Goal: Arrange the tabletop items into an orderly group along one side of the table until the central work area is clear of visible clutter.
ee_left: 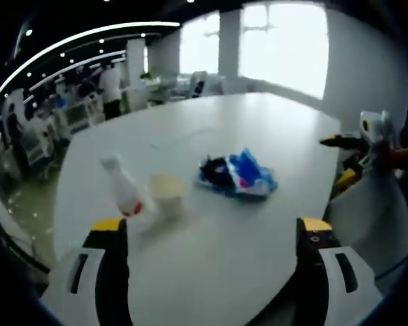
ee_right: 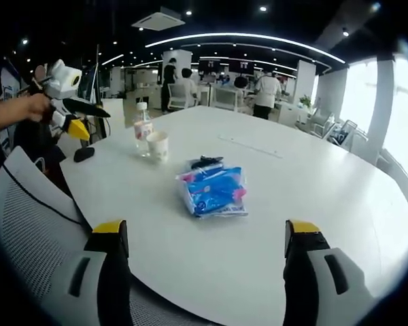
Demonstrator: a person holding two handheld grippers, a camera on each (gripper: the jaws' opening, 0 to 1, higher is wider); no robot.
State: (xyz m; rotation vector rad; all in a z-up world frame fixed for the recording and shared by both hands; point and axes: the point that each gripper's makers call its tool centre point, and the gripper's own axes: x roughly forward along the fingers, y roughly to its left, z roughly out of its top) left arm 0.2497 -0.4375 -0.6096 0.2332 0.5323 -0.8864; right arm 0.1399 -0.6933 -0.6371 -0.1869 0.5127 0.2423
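**Table clutter not yet gathered; both grippers wide and empty**

In the left gripper view, the left gripper point(ee_left: 211, 238) is held with its jaws spread wide over the near rim of the large white table point(ee_left: 258, 129), nothing between them. A small clear plastic bottle with a red label point(ee_left: 124, 189) is seen just beside a pale paper cup point(ee_left: 167, 195), and a crumpled blue plastic packet point(ee_left: 239, 175) lies near them, toward mid-table. The first pick is best made on the packet, squarely from above.

In the right gripper view, the right gripper point(ee_right: 205, 248) is likewise parted and empty. A small dark object point(ee_right: 83, 154) is seen at the far table edge, beside the bottle and cup. Much bare tabletop is left beyond; a grey mesh chair point(ee_right: 27, 217) crowds the near edge, so low swings there are to be avoided.
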